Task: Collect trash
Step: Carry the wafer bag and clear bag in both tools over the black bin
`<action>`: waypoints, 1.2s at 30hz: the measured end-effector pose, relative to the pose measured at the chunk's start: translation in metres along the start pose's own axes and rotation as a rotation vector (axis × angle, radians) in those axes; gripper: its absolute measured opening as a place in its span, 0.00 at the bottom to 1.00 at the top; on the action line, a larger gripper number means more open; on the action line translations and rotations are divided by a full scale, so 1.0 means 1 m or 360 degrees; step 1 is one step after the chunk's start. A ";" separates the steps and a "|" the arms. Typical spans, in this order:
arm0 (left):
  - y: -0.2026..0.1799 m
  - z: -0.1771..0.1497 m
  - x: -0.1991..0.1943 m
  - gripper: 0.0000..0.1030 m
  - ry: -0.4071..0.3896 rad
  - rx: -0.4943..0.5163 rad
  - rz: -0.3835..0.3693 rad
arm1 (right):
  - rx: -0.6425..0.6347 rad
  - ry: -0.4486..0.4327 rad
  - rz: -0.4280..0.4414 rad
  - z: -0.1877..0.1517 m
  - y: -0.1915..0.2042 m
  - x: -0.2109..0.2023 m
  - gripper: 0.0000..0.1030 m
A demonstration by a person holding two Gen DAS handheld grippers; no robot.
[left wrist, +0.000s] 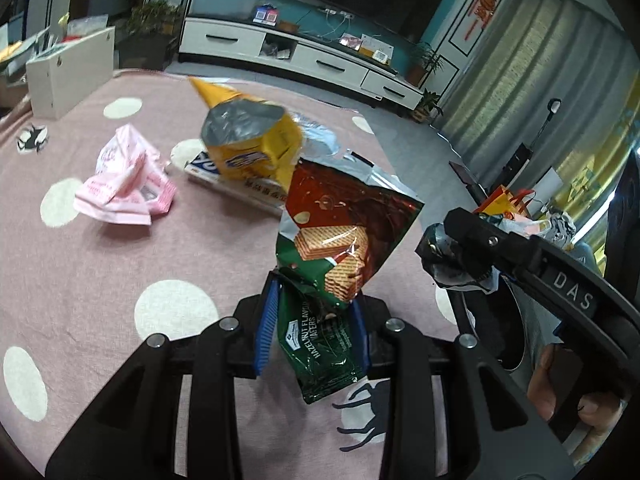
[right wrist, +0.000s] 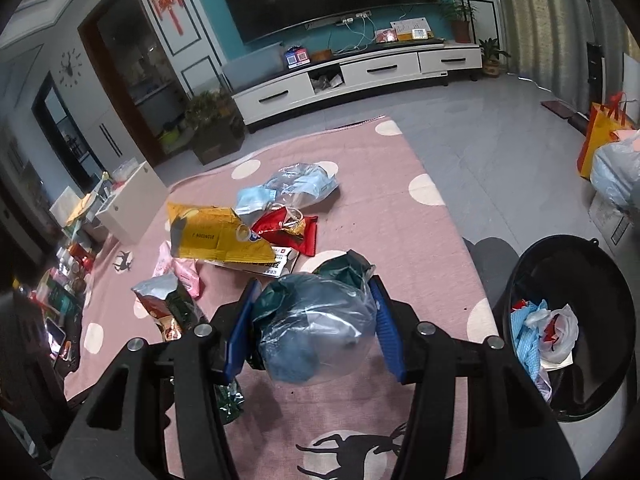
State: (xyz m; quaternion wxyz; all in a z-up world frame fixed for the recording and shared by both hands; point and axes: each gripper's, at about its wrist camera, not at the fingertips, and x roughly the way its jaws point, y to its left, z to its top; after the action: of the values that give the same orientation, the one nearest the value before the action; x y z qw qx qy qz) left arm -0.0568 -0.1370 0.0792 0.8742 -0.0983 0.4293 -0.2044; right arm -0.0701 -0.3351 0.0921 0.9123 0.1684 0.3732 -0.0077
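My left gripper [left wrist: 314, 312] is shut on a green and brown hazelnut wafer bag [left wrist: 340, 240] and holds it upright above the pink rug. My right gripper [right wrist: 314, 320] is shut on a bundle of clear plastic and dark green wrapper [right wrist: 316, 328]; it also shows in the left wrist view [left wrist: 452, 256] at the right. On the rug lie a yellow snack bag [left wrist: 248, 144] [right wrist: 216, 236], a pink wrapper [left wrist: 124, 176], a white flat box [left wrist: 240, 192], a red wrapper [right wrist: 290, 230] and clear bags with blue masks [right wrist: 292, 188]. A black trash bin [right wrist: 568, 320] stands right of the rug.
The pink dotted rug [right wrist: 400, 208] lies on a grey floor. A white box [left wrist: 68, 68] [right wrist: 132, 204] stands at its far left. A white TV cabinet [right wrist: 360, 72] lines the far wall. An orange bag [right wrist: 600, 136] and a plastic sack stand far right.
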 end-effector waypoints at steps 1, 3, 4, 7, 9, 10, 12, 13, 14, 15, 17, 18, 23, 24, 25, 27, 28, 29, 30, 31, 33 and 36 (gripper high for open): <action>-0.004 0.000 0.001 0.33 -0.0001 0.0005 -0.0005 | -0.0001 -0.0006 -0.0005 0.000 -0.001 -0.002 0.53; -0.010 0.002 0.001 0.33 -0.0002 0.0016 -0.0012 | -0.0008 -0.0033 -0.0035 0.001 -0.003 -0.007 0.53; -0.013 0.002 0.001 0.33 -0.0003 0.0021 -0.0015 | -0.0008 -0.0044 -0.0042 0.002 -0.004 -0.009 0.53; -0.023 -0.001 -0.001 0.33 -0.0011 0.0035 -0.0036 | 0.0010 -0.0076 -0.0037 0.003 -0.010 -0.017 0.53; -0.027 0.000 -0.001 0.33 -0.0022 0.0050 -0.0043 | 0.0020 -0.0100 -0.0045 0.005 -0.016 -0.024 0.53; -0.031 0.000 -0.002 0.33 -0.0027 0.0058 -0.0046 | 0.0028 -0.0120 -0.0056 0.006 -0.019 -0.028 0.53; -0.038 0.001 -0.002 0.33 -0.0034 0.0077 -0.0053 | 0.0048 -0.0148 -0.0069 0.007 -0.026 -0.035 0.53; -0.040 0.001 -0.003 0.34 -0.0037 0.0082 -0.0057 | 0.0060 -0.0165 -0.0079 0.009 -0.031 -0.039 0.53; -0.043 0.001 -0.003 0.34 -0.0039 0.0089 -0.0058 | 0.0070 -0.0177 -0.0085 0.010 -0.034 -0.042 0.53; -0.047 0.001 -0.003 0.34 -0.0046 0.0101 -0.0057 | 0.0084 -0.0192 -0.0096 0.010 -0.038 -0.045 0.53; -0.053 0.001 -0.004 0.34 -0.0055 0.0115 -0.0063 | 0.0099 -0.0215 -0.0128 0.011 -0.045 -0.051 0.53; -0.055 0.001 -0.004 0.34 -0.0057 0.0119 -0.0069 | 0.0108 -0.0227 -0.0144 0.012 -0.048 -0.054 0.53; -0.076 0.001 -0.003 0.35 -0.0071 0.0183 -0.0110 | 0.0139 -0.0266 -0.0220 0.013 -0.062 -0.065 0.53; -0.079 0.001 -0.003 0.35 -0.0072 0.0195 -0.0113 | 0.0146 -0.0273 -0.0230 0.013 -0.064 -0.066 0.53; -0.085 0.001 -0.002 0.35 -0.0073 0.0214 -0.0126 | 0.0160 -0.0283 -0.0250 0.013 -0.067 -0.068 0.53; -0.094 0.001 0.000 0.35 -0.0066 0.0235 -0.0150 | 0.0175 -0.0299 -0.0285 0.013 -0.071 -0.071 0.53; -0.098 0.000 0.001 0.35 -0.0063 0.0248 -0.0165 | 0.0183 -0.0308 -0.0300 0.013 -0.074 -0.073 0.53; -0.102 0.000 0.002 0.35 -0.0061 0.0259 -0.0173 | 0.0196 -0.0318 -0.0313 0.013 -0.078 -0.076 0.53; -0.108 0.000 0.003 0.35 -0.0060 0.0275 -0.0183 | 0.0208 -0.0324 -0.0320 0.013 -0.081 -0.078 0.53; -0.113 0.000 0.004 0.35 -0.0062 0.0291 -0.0195 | 0.0218 -0.0329 -0.0326 0.013 -0.084 -0.080 0.53; -0.122 -0.001 0.006 0.35 -0.0062 0.0321 -0.0219 | 0.0251 -0.0347 -0.0352 0.012 -0.092 -0.085 0.53; -0.137 -0.002 0.010 0.35 -0.0056 0.0368 -0.0267 | 0.0291 -0.0365 -0.0412 0.011 -0.104 -0.090 0.53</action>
State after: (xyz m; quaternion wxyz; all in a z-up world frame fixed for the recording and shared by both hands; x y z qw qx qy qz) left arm -0.0904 -0.2644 0.1188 0.8670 -0.0359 0.3777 -0.3231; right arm -0.1420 -0.4463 0.1297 0.9212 0.1991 0.2830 -0.1779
